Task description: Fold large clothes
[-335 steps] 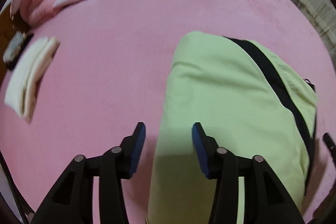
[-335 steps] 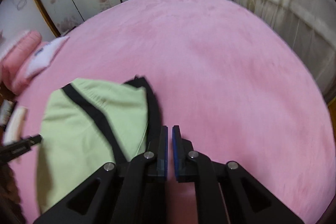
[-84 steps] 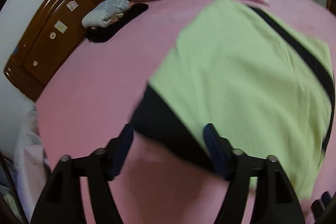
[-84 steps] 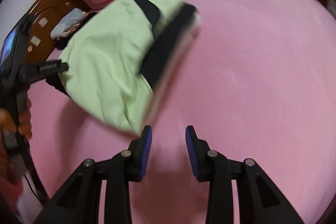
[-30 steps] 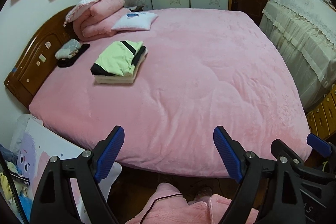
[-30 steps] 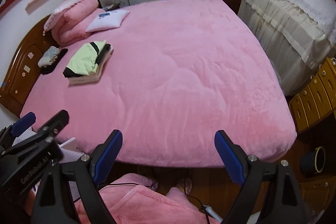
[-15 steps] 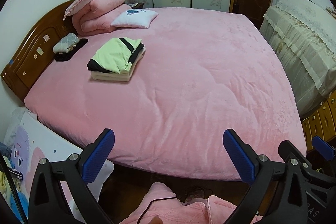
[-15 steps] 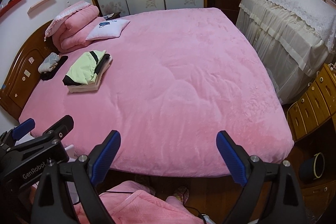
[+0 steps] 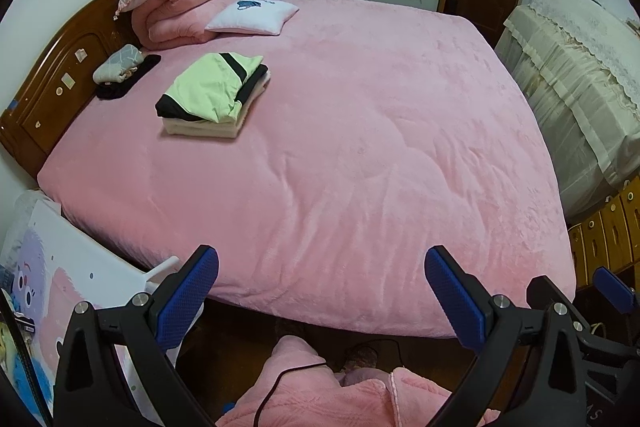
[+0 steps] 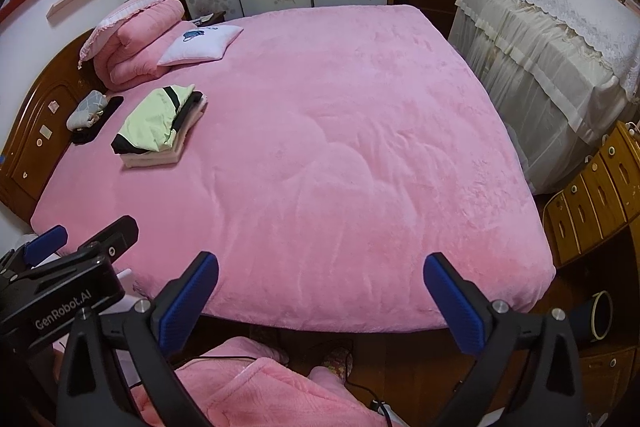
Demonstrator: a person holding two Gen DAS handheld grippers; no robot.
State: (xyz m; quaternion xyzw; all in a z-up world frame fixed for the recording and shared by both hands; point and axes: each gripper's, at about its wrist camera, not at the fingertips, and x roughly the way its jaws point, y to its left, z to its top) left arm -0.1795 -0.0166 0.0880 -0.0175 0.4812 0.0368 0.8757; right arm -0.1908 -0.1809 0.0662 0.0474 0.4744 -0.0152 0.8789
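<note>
A folded light-green garment with black trim (image 9: 212, 89) lies on top of a folded cream garment (image 9: 200, 129) at the far left of the pink bed (image 9: 360, 147). The stack also shows in the right wrist view (image 10: 154, 125). My left gripper (image 9: 320, 291) is wide open and empty, held off the near edge of the bed. My right gripper (image 10: 320, 291) is wide open and empty beside it, also off the near edge. Both are far from the stack.
A folded pink quilt (image 9: 180, 11) and a white pillow (image 9: 252, 17) lie by the wooden headboard (image 9: 52, 79). A grey bundle on black cloth (image 9: 120, 71) lies left of the stack. A lace-covered cabinet (image 10: 552, 67) and wooden drawers (image 10: 592, 195) stand right.
Both grippers have let go of the green garment, which now rests on the cream one, and have drawn back from the bed to its near edge. Their jaws have opened wider.
</note>
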